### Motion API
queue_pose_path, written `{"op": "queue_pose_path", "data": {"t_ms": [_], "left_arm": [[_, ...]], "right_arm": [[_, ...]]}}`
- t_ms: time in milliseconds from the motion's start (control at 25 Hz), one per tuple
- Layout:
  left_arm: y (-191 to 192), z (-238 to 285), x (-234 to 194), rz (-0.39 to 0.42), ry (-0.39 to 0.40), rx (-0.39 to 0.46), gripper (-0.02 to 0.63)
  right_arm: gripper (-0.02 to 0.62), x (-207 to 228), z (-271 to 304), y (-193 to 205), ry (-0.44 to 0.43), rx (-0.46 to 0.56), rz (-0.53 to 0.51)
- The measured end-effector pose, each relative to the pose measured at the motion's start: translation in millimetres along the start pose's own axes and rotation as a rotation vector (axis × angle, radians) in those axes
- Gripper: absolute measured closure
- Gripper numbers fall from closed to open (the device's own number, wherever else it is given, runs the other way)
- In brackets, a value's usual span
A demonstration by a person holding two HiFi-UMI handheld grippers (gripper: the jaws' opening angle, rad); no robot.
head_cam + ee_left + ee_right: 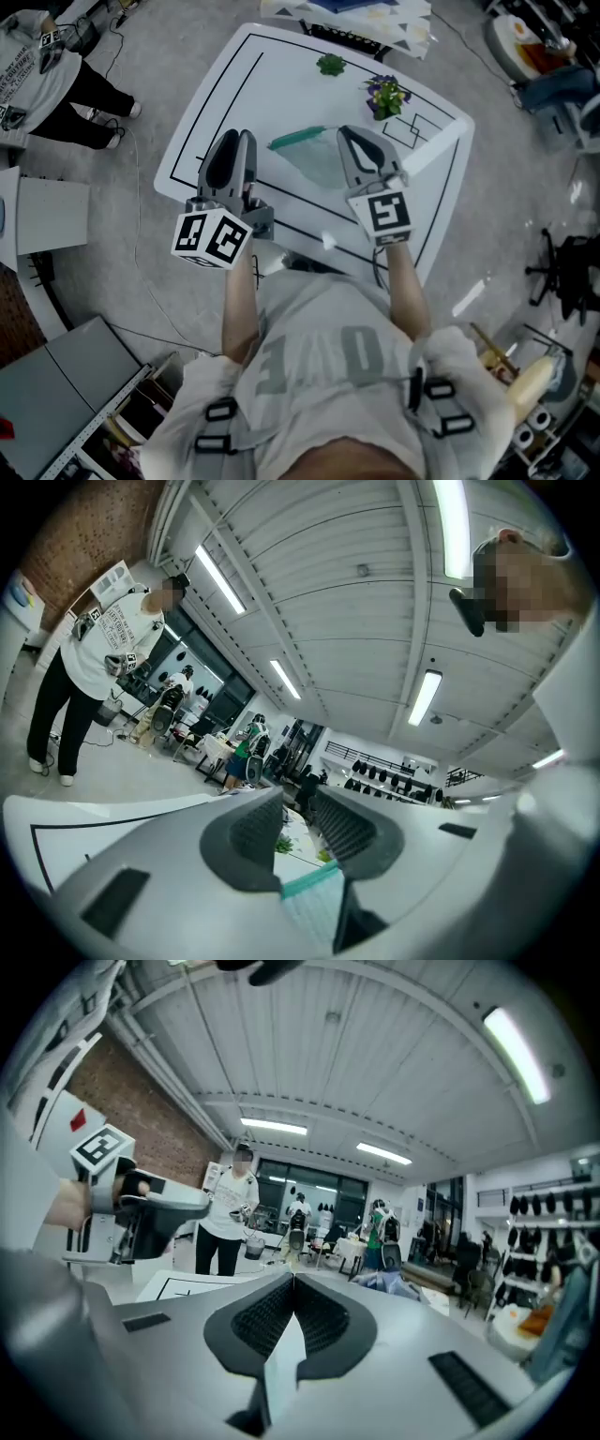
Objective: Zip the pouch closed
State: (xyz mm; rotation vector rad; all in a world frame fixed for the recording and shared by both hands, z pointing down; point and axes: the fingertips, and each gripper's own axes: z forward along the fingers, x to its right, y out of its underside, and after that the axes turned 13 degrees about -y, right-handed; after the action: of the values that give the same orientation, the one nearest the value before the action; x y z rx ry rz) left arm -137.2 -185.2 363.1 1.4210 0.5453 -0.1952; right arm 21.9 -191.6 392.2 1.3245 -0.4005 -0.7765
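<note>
A translucent pouch [314, 161] with a teal zipper strip [296, 139] along its top sits over the white table [202, 122], between my two grippers. My right gripper [345, 133] is shut on the pouch's right end; in the right gripper view a pale sheet of the pouch [281, 1363] is pinched between the closed jaws of the right gripper [293, 1283]. My left gripper [240, 137] stands just left of the strip's free end. Its jaws are apart with nothing between the pads of the left gripper [298, 803]. The pouch's teal edge [314, 881] shows below them.
On the table's far side are a small green plant [330, 64] and a pot of purple flowers [386, 94]. Black lines mark the tabletop. A person [37, 75] stands at the far left on the floor. Shelving and clutter ring the table.
</note>
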Motion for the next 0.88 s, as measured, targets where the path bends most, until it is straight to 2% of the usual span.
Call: {"op": "queue_pose_path", "data": {"t_ms": [80,160,440,600,880], "left_arm": [[-1.1,-2.3,0.8,0.0,-0.002,0.0,0.511],[-2.5,-3.6,-1.1,0.01,-0.005,0.0,0.511],[-3.8,-6.0,-7.7,0.012,-0.013,-0.005,0.511],[-4.6,-1.2,-5.6,0.003,-0.01,-0.009,0.511],[4.4,7.7,3.1,0.025,0.022,-0.036,0.511]], "right_arm": [[0.588,15.1,0.1,21.8,0.042,-0.014,0.107],[0.588,30.0,-3.9,43.2,0.087,-0.041,0.172],[0.586,61.8,-26.3,115.1,0.219,-0.224,0.216],[0.586,66.5,-40.6,150.6,0.263,-0.302,0.296],[0.586,75.2,-60.8,213.2,0.336,-0.389,0.389]]}}
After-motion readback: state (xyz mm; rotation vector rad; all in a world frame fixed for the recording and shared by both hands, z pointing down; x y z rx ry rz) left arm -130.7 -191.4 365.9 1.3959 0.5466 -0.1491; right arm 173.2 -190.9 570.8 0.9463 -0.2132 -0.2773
